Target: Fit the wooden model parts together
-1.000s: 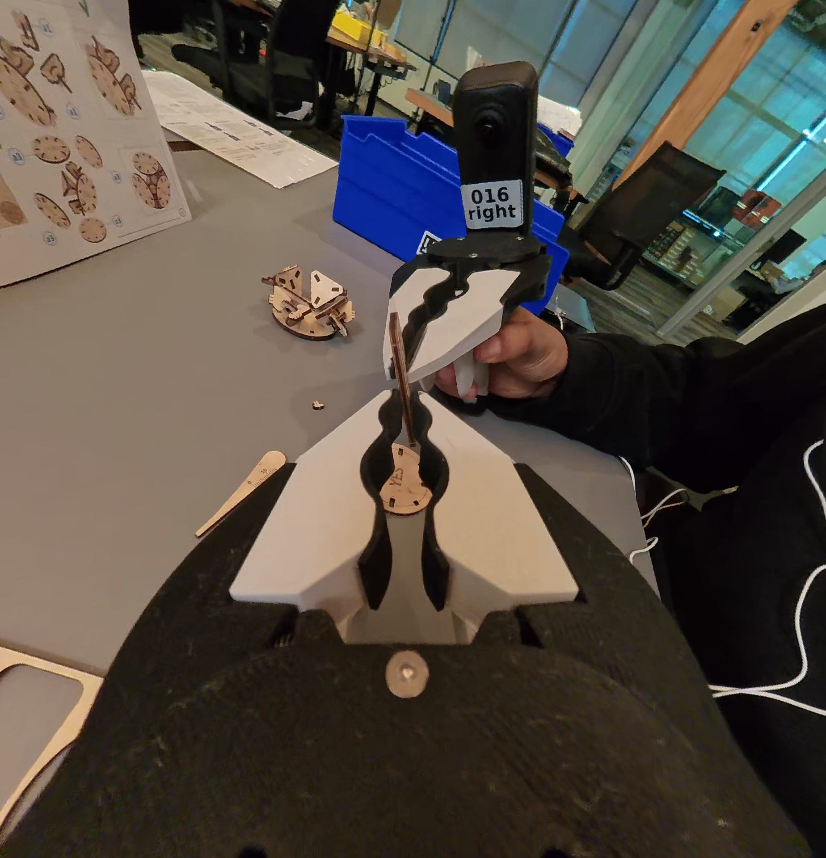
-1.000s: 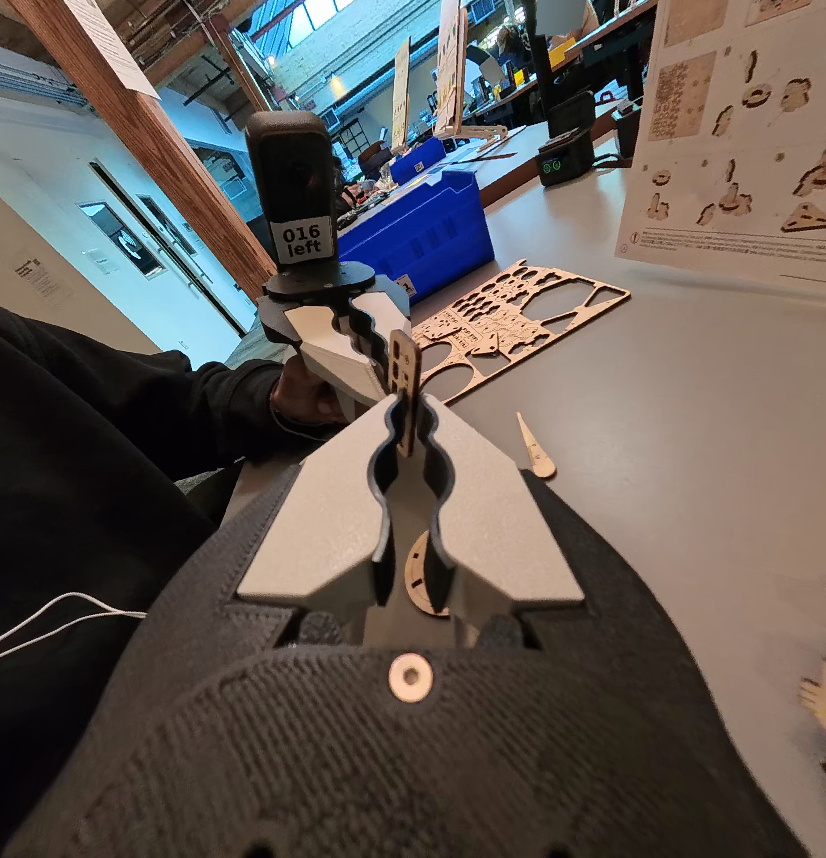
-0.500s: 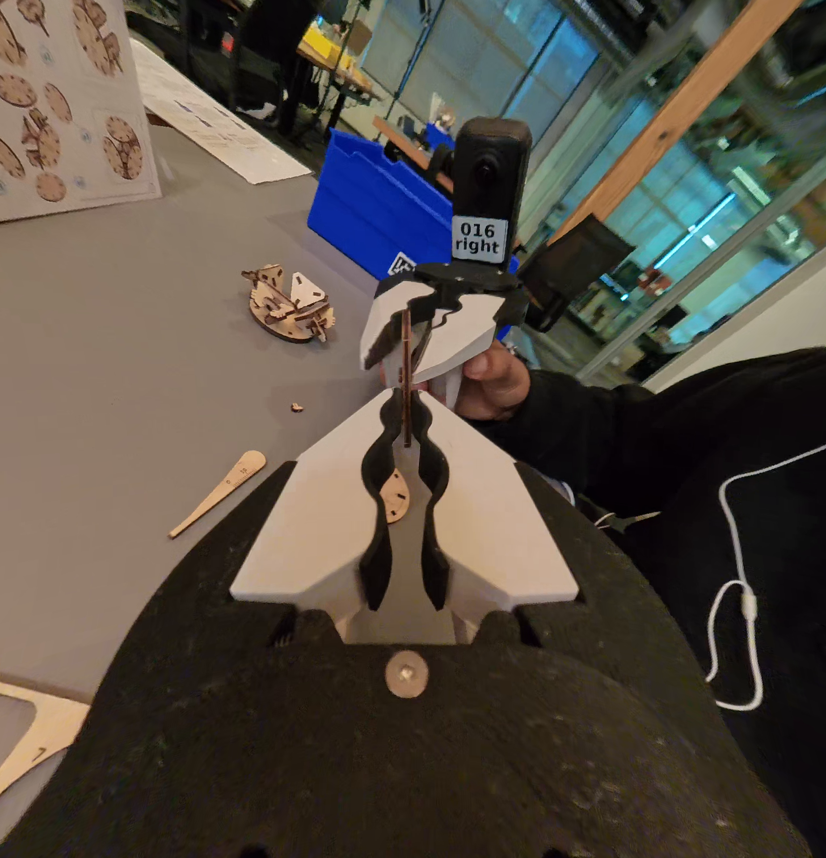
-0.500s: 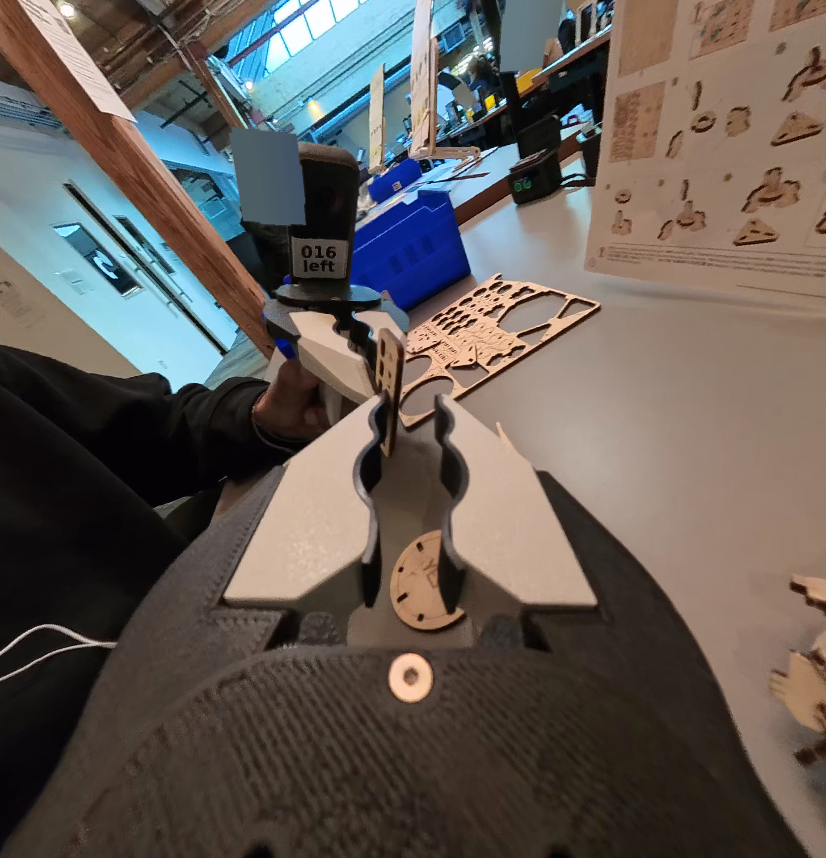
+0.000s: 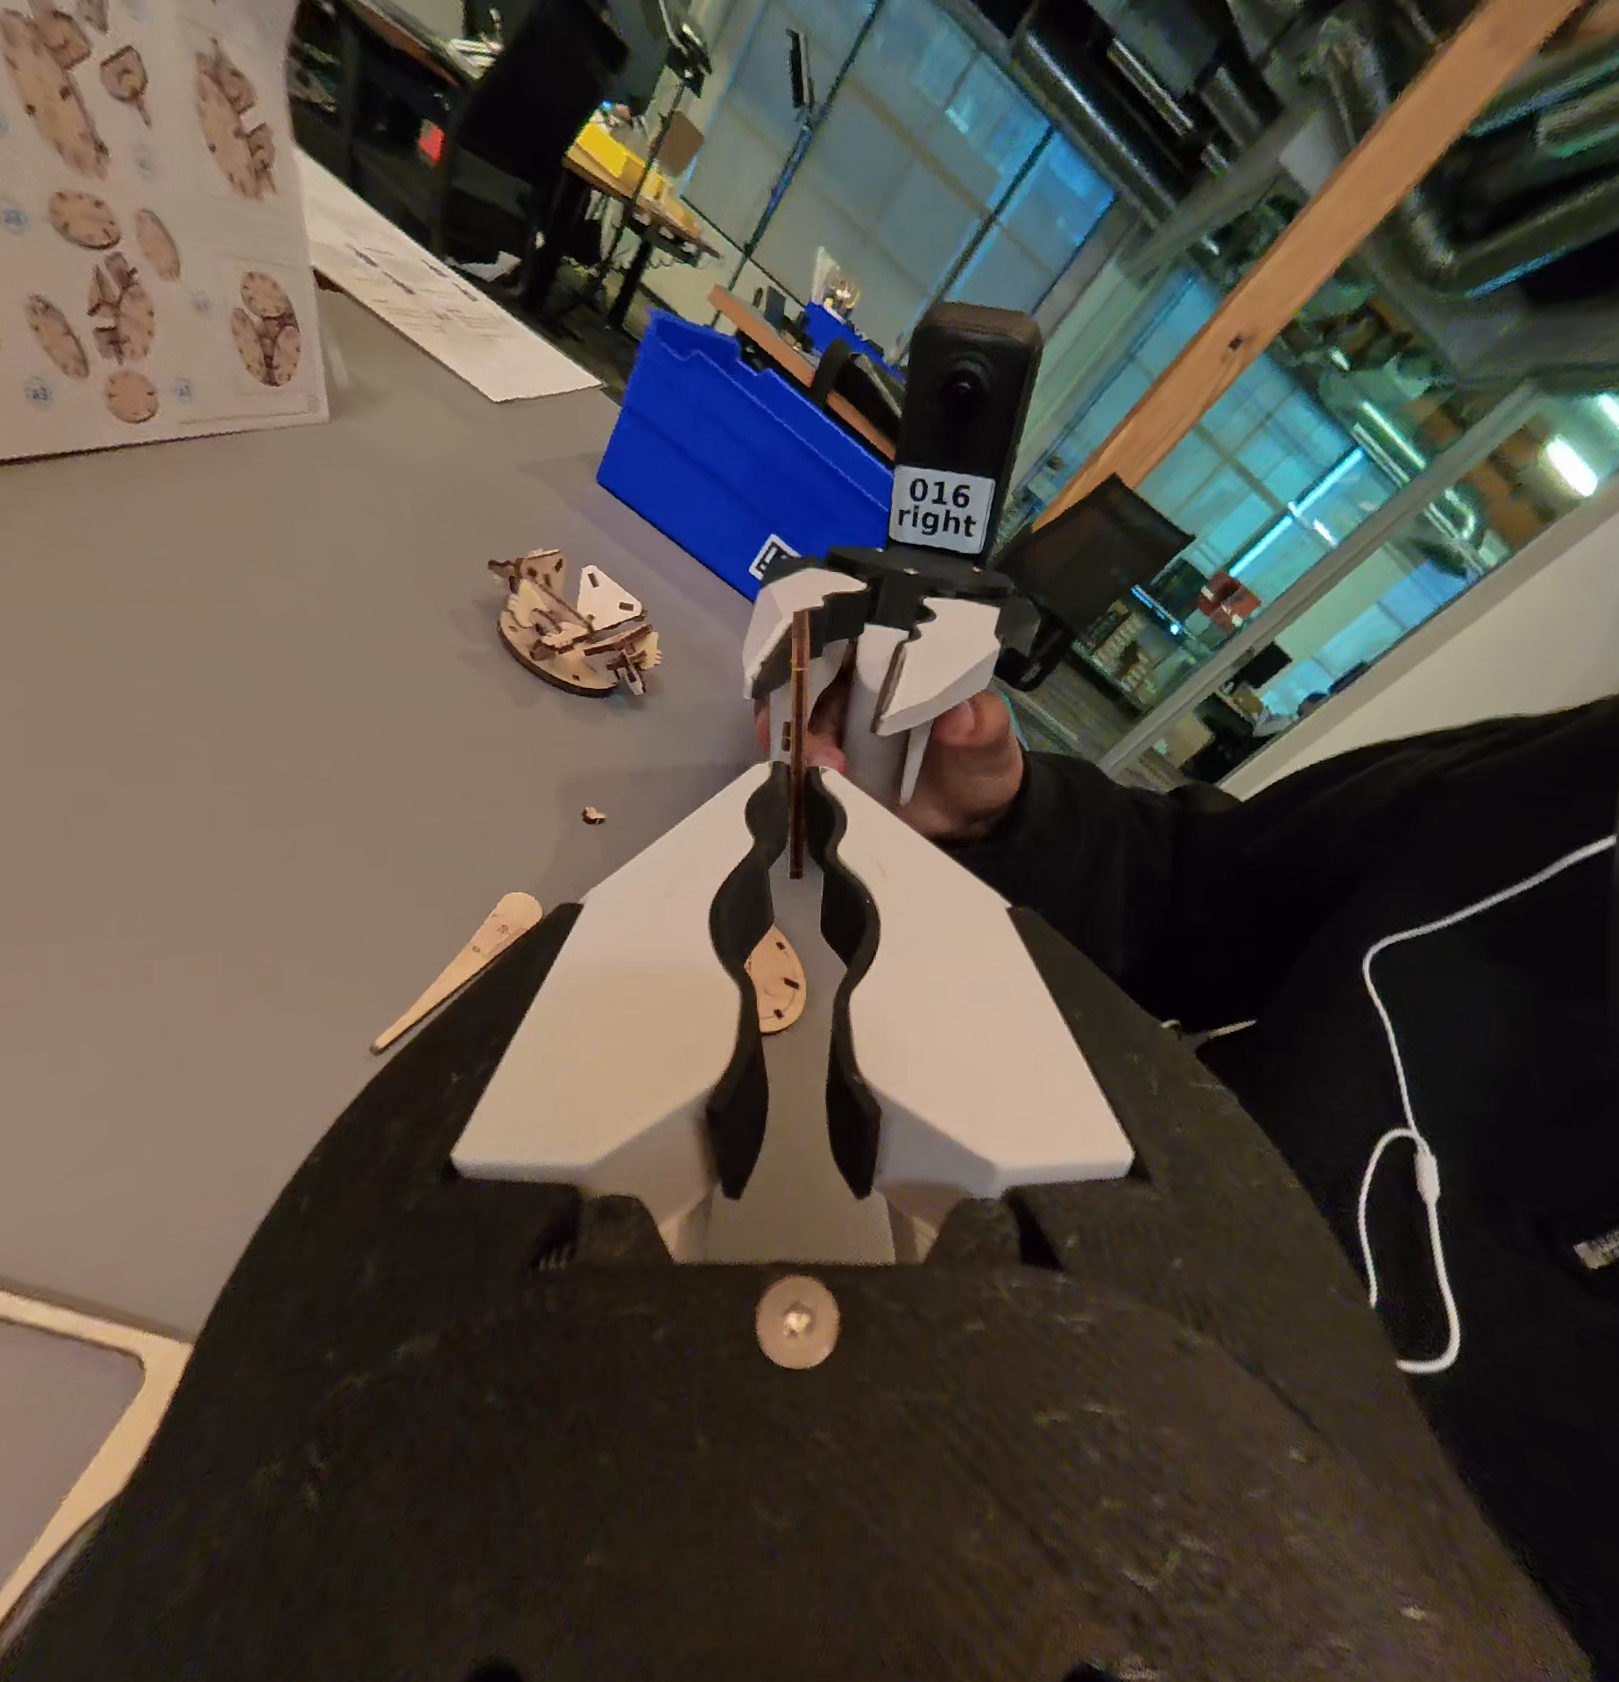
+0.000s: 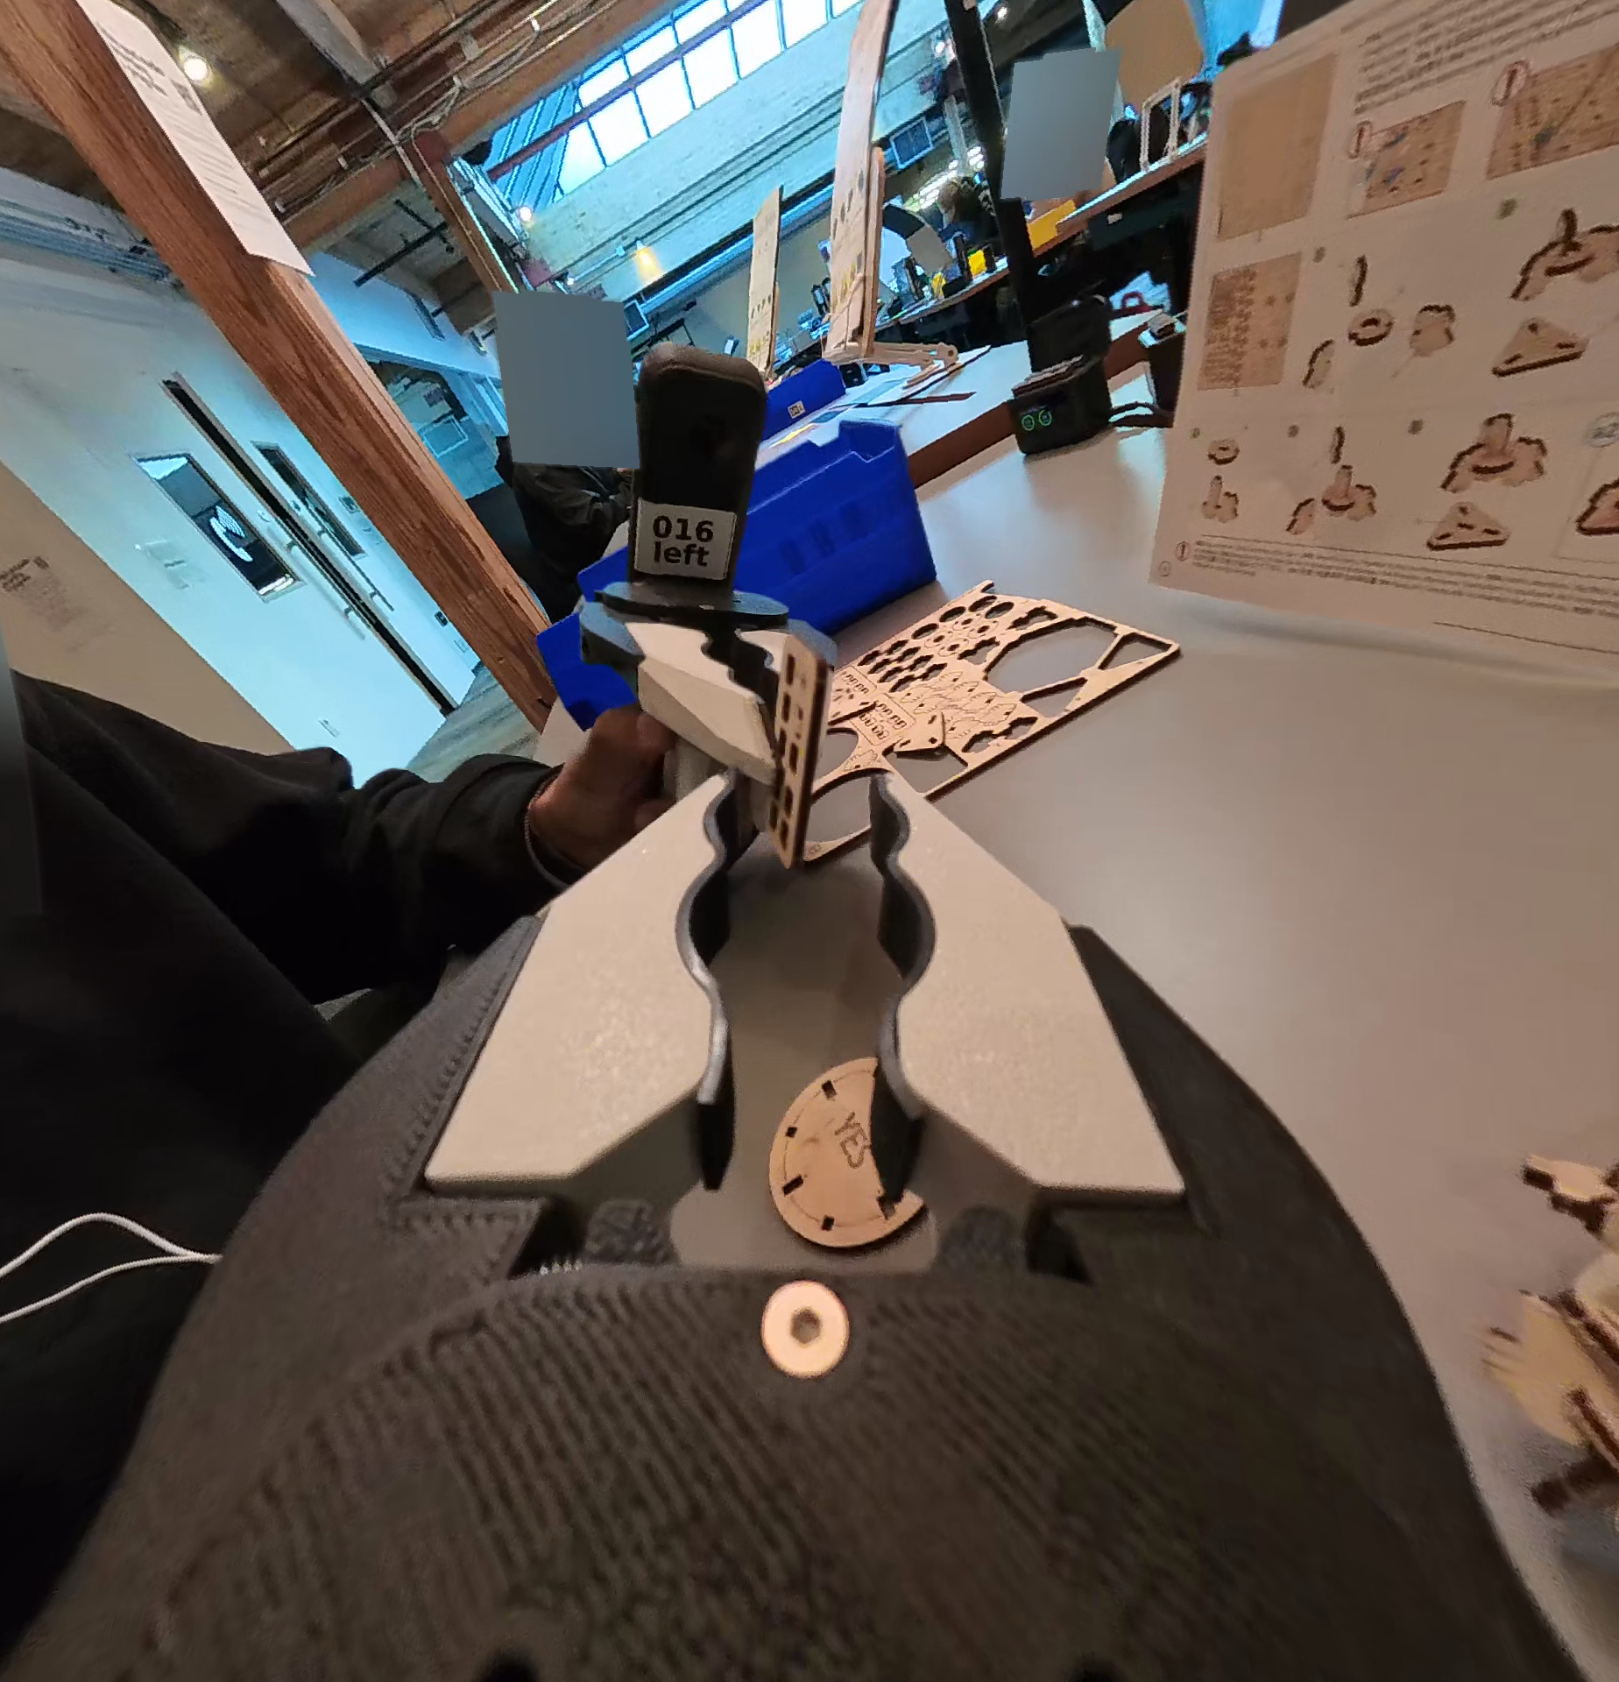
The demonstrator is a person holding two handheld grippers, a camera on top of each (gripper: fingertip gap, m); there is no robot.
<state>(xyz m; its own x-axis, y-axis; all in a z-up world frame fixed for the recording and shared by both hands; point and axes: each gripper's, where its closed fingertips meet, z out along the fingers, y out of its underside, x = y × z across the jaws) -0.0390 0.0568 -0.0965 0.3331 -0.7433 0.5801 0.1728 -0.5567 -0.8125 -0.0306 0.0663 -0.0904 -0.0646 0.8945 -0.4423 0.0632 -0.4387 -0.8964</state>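
My left gripper is shut on a thin slotted wooden strip, which stands upright and shows edge-on in the left wrist view. In the right wrist view the strip sticks out of the left gripper and hangs between my right gripper's open fingers without touching them. In the left wrist view the right gripper faces me just behind the strip, with its jaws spread. A small round wooden disc lies on the grey table below both grippers, and it also shows in the right wrist view.
A partly built wooden assembly sits beyond on the left, with a wooden stick and a tiny chip nearer. A blue bin, a cut-out plywood sheet and propped instruction sheets stand around. Dark sleeves reach in from the table's edge.
My right gripper was shut on the strip together with the left. It has opened and let go, and the strip stays in the left gripper. Both views have tilted a little.
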